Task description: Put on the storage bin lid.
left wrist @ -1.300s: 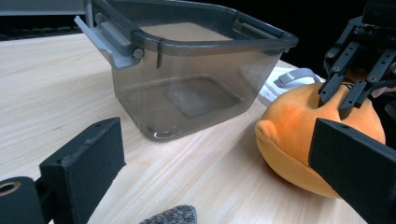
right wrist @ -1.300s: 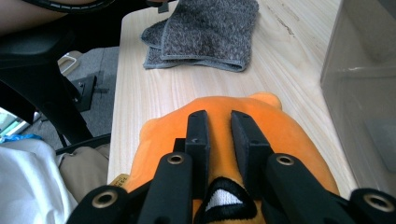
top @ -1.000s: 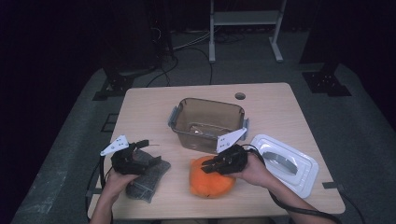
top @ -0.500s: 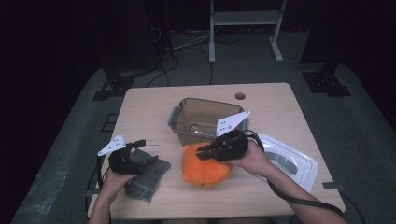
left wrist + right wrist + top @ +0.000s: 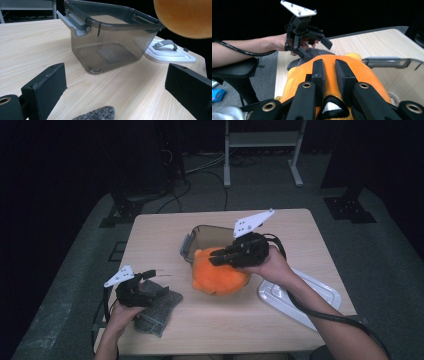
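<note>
My right gripper [image 5: 216, 259] is shut on an orange plush toy [image 5: 220, 276], its jaws pinching a fold of the fabric [image 5: 362, 72]. The toy hangs above the table, against the near rim of a smoky clear plastic container [image 5: 192, 241]. In the left gripper view the toy [image 5: 185, 17] fills the upper right, over the container [image 5: 112, 42]. My left gripper [image 5: 156, 282] stands open over a grey knitted item [image 5: 160, 307] near the table's front left. The item's tip [image 5: 97, 115] lies below the wide-apart jaws.
The container's white lid [image 5: 300, 295] with a grey handle lies flat on the table at the right, under my right forearm. The container has grey latches [image 5: 75, 21] on its ends. A dark chair [image 5: 239, 72] stands by the table's left side.
My right gripper has risen with the orange toy, lifting it off the table and toward the container. The left gripper has stayed over the grey item.
</note>
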The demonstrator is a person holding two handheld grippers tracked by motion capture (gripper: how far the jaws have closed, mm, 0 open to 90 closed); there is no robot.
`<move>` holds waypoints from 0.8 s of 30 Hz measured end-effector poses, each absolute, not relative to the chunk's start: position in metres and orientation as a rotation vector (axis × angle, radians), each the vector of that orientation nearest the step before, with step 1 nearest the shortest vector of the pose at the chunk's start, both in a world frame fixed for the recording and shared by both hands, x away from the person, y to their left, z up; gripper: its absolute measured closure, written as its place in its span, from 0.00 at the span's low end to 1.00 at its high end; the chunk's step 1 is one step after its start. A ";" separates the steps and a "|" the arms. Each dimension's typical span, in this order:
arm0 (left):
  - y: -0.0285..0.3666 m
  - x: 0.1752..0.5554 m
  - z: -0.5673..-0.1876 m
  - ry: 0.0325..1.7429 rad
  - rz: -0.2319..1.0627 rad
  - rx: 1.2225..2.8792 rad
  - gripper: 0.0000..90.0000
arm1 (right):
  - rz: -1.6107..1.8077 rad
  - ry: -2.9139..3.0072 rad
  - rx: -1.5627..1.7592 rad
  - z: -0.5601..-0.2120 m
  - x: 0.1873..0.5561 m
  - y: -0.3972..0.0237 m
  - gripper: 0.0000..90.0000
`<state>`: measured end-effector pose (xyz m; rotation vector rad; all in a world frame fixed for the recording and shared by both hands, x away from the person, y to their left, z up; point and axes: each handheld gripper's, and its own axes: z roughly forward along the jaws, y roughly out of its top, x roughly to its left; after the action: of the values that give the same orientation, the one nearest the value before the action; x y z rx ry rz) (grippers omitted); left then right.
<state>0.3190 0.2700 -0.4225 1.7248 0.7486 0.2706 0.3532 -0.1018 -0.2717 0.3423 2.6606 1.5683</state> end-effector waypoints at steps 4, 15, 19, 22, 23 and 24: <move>0.269 0.319 -0.423 0.747 0.266 1.728 0.03 | 1.547 2.652 0.343 -0.263 0.362 -0.099 0.86; 0.271 0.320 -0.423 0.743 0.262 1.719 0.03 | 1.542 2.639 0.386 -0.249 0.390 -0.093 0.86; 0.271 0.320 -0.424 0.745 0.261 1.718 0.04 | 1.528 2.638 0.394 -0.248 0.399 -0.092 0.86; 0.270 0.320 -0.424 0.742 0.258 1.717 0.04 | 1.536 2.632 0.416 -0.250 0.406 -0.091 0.86; 0.269 0.320 -0.424 0.741 0.258 1.717 0.03 | 1.535 2.631 0.420 -0.250 0.409 -0.091 0.86; 0.270 0.320 -0.424 0.741 0.258 1.717 0.03 | 1.532 2.629 0.424 -0.251 0.411 -0.090 0.86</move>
<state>0.3200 0.2695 -0.4242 1.7168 0.7407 0.2578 0.4113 -0.0903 -0.2515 0.4243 2.6292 1.5317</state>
